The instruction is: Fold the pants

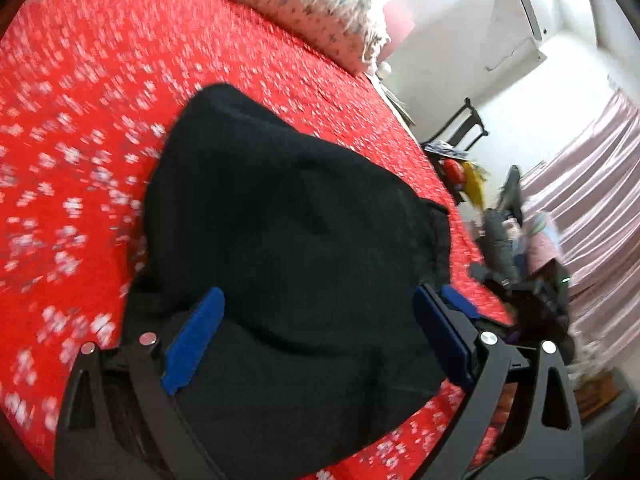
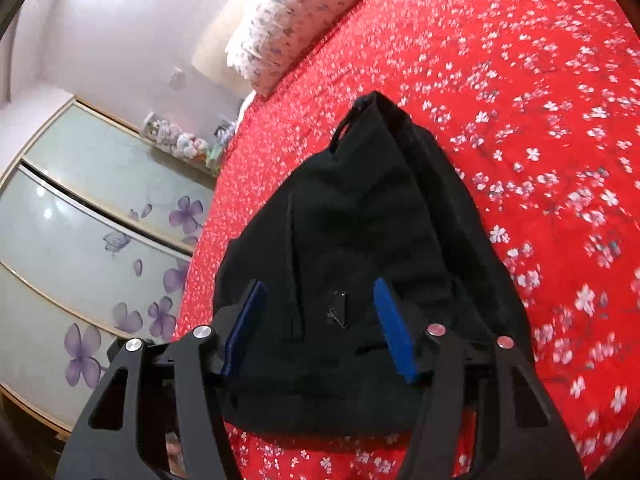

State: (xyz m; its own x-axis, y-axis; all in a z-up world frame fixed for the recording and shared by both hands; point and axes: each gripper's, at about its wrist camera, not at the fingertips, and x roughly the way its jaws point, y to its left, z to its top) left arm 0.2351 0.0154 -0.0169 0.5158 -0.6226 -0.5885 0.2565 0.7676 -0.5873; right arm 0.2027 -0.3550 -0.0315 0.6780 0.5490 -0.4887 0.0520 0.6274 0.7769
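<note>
Black pants (image 1: 288,232) lie in a folded bundle on a red bedspread (image 1: 80,100) with white flowers. My left gripper (image 1: 320,304) is open above the near end of the bundle, its blue pads wide apart and holding nothing. In the right wrist view the pants (image 2: 360,240) taper away from me, with a belt loop at the far end. My right gripper (image 2: 320,292) is open over the near part of the pants, empty. The other gripper shows at the right edge of the left wrist view (image 1: 520,292).
A flowered pillow (image 1: 320,12) lies at the head of the bed. A chair and clutter (image 1: 500,208) stand beside the bed near pink curtains (image 1: 592,200). A wardrobe with purple flower panels (image 2: 80,240) stands on the other side.
</note>
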